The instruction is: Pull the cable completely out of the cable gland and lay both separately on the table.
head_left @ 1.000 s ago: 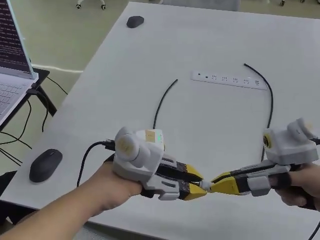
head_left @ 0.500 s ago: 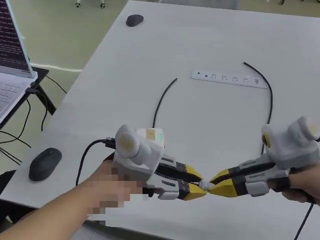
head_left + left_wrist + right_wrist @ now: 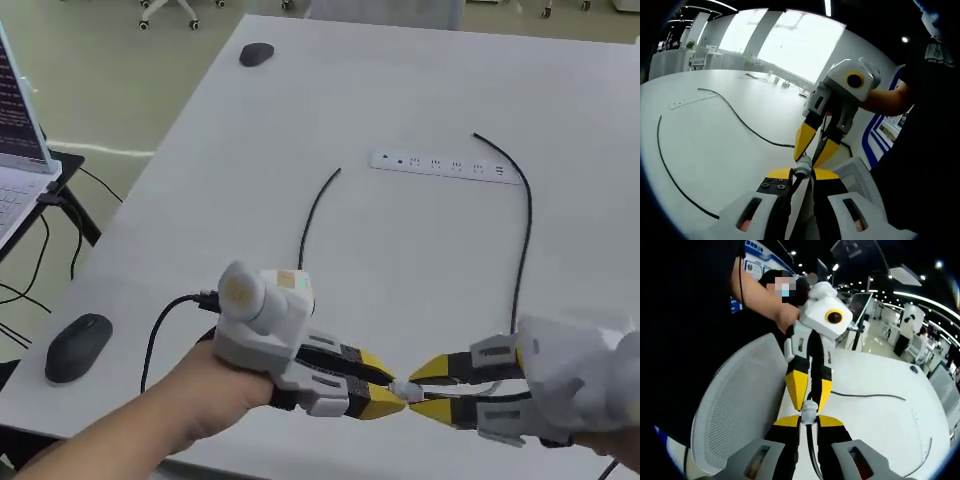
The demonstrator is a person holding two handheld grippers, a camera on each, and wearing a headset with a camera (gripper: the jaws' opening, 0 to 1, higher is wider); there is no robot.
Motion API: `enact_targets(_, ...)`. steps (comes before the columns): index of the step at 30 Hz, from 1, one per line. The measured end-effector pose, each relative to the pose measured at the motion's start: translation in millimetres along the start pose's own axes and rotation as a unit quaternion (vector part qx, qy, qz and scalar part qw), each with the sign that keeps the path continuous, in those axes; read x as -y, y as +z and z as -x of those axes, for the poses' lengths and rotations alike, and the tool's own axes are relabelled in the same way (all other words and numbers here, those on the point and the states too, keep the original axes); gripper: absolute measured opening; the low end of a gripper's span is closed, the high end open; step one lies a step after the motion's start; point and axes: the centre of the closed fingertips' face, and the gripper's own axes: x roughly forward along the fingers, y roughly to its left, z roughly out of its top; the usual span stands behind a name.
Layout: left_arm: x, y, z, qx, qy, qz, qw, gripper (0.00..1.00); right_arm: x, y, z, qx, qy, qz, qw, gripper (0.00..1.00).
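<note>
A small white cable gland (image 3: pixel 404 389) hangs above the table's near edge, between two grippers that meet tip to tip. My left gripper (image 3: pixel 388 395) is shut on the gland (image 3: pixel 802 166), which sits at its yellow tips. My right gripper (image 3: pixel 418 390) faces it, shut on the black cable (image 3: pixel 522 250) just behind the gland. In the right gripper view the cable (image 3: pixel 812 445) runs back between my own jaws from the gland (image 3: pixel 810 409). The rest of the cable curves over the table toward the power strip (image 3: pixel 445 167).
A second black cable (image 3: pixel 315 210) lies loose mid-table. One mouse (image 3: pixel 78 347) sits near the left edge, another mouse (image 3: pixel 256 54) at the far corner. A laptop (image 3: pixel 12 170) stands off the table at left. A mesh chair back (image 3: pixel 735 405) is close behind.
The right gripper has dropped lower and rolled, so both its yellow jaws now show one above the other. The grippers still meet at the gland. The head camera has shifted.
</note>
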Motion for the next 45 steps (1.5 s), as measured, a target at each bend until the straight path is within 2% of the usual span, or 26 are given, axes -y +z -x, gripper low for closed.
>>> enact_targets(1, 0.0, 0.1, 0.4, 0.001, -0.003, 0.004, 1.0, 0.15, -0.8, 0.2, -0.3, -0.003, -0.007, 0.009, 0.9999, 0.07)
enact_targets(4, -3.1, 3.0, 2.8, 0.01, 0.002, 0.012, 0.9999, 0.15, 5.1, 0.0, -1.1, -0.026, -0.062, 0.056, 0.9962, 0.07)
enact_targets(8, -2.4, 0.9, 1.9, -0.002, 0.001, 0.017, 0.9999, 0.15, 1.7, -1.9, -4.9, -0.047, -0.075, 0.113, 0.9896, 0.07)
enact_targets(12, -1.8, -1.2, 1.2, -0.004, 0.003, 0.013, 0.9999, 0.15, 1.8, -2.9, -5.0, -0.044, -0.069, 0.104, 0.9912, 0.07)
enact_targets(14, -2.4, 1.3, 1.9, 0.002, 0.005, 0.012, 0.9999, 0.15, 5.5, -1.0, -2.9, -0.035, -0.074, 0.086, 0.993, 0.08)
enact_targets(15, -2.4, 2.4, 1.9, 0.004, 0.005, 0.011, 0.9999, 0.15, 5.6, 0.1, -1.9, -0.028, -0.072, 0.054, 0.9955, 0.08)
enact_targets(18, -2.3, 5.4, 2.4, 0.01, 0.005, 0.007, 0.9999, 0.15, 9.2, 1.1, 0.6, -0.023, -0.071, 0.05, 0.996, 0.08)
enact_targets(23, -2.5, 8.2, 1.8, 0.016, 0.007, 0.0, 0.9998, 0.15, 11.2, 2.0, 5.8, -0.002, -0.057, -0.026, 0.998, 0.09)
enact_targets(25, -2.4, 6.7, 1.6, 0.015, 0.012, -0.014, 0.9997, 0.15, 8.0, 4.1, 8.3, 0.024, -0.027, -0.093, 0.995, 0.19)
enact_targets(27, -1.4, 4.2, 1.1, 0.014, 0.012, -0.015, 0.9997, 0.15, 10.1, 0.5, 12.0, 0.028, -0.013, -0.146, 0.9889, 0.23)
enact_targets(28, -0.5, 3.0, 1.0, 0.013, 0.013, -0.019, 0.9997, 0.15, 13.0, 2.4, 15.4, 0.048, -0.001, -0.169, 0.9844, 0.23)
enact_targets(29, 0.1, 2.5, 1.1, 0.013, 0.015, -0.023, 0.9995, 0.15, 10.3, 6.0, 16.8, 0.067, 0.022, -0.206, 0.9761, 0.26)
enact_targets(30, 0.5, 2.1, 1.1, 0.014, 0.014, -0.025, 0.9995, 0.15, 11.2, 6.1, 19.3, 0.077, 0.044, -0.261, 0.9611, 0.28)
enact_targets(31, 1.0, 2.2, 1.1, 0.015, 0.014, -0.027, 0.9994, 0.15, 11.0, 5.2, 20.8, 0.08, 0.06, -0.282, 0.9541, 0.27)
enact_targets(32, 1.3, 2.7, 0.9, 0.016, 0.015, -0.035, 0.9991, 0.15, 10.7, 5.1, 22.3, 0.09, 0.09, -0.333, 0.9344, 0.26)
enact_targets(33, 1.7, 3.0, 0.9, 0.016, 0.017, -0.042, 0.9988, 0.15, 14.2, 1.9, 22.2, 0.09, 0.096, -0.36, 0.9238, 0.25)
enact_targets(34, 2.3, 3.7, 1.1, 0.016, 0.017, -0.051, 0.9984, 0.15, 27.5, -0.9, 21.5, 0.104, 0.081, -0.366, 0.9214, 0.24)
enact_targets(35, 3.0, 3.9, 1.2, 0.016, 0.017, -0.054, 0.9983, 0.15, 31.1, 0.6, 22.2, 0.117, 0.09, -0.386, 0.9107, 0.23)
enact_targets(36, 4.3, 5.5, 1.4, 0.018, 0.016, -0.065, 0.9976, 0.15, 31.5, 1.8, 22.9, 0.123, 0.111, -0.416, 0.8941, 0.23)
enact_targets(37, 4.6, 6.0, 1.6, 0.019, 0.017, -0.07, 0.9972, 0.15, 32.4, -0.5, 22.2, 0.119, 0.125, -0.438, 0.8825, 0.22)
enact_targets(38, 4.6, 6.4, 1.8, 0.018, 0.018, -0.071, 0.9972, 0.15, 35.6, 0.5, 21.8, 0.13, 0.131, -0.441, 0.8782, 0.2)
enact_targets(39, 4.8, 6.9, 2.0, 0.019, 0.018, -0.074, 0.9969, 0.15, 31.8, 4.7, 21.7, 0.136, 0.163, -0.466, 0.8589, 0.19)
enact_targets(40, 4.2, 7.6, 2.1, 0.019, 0.018, -0.079, 0.9965, 0.15, 25.3, 5.6, 22.3, 0.128, 0.195, -0.487, 0.842, 0.19)
enact_targets(41, 3.7, 7.9, 2.1, 0.019, 0.018, -0.081, 0.9963, 0.15, 22.2, 2.3, 18.9, 0.113, 0.203, -0.494, 0.8379, 0.19)
enact_targets(42, 3.5, 7.9, 2.1, 0.018, 0.019, -0.083, 0.9962, 0.15, 21.3, 0.0, 16.4, 0.108, 0.205, -0.489, 0.8413, 0.18)
enact_targets(45, 3.1, 7.0, 1.5, 0.016, 0.019, -0.086, 0.996, 0.15, 14.1, 1.2, 11.8, 0.097, 0.228, -0.49, 0.8359, 0.18)
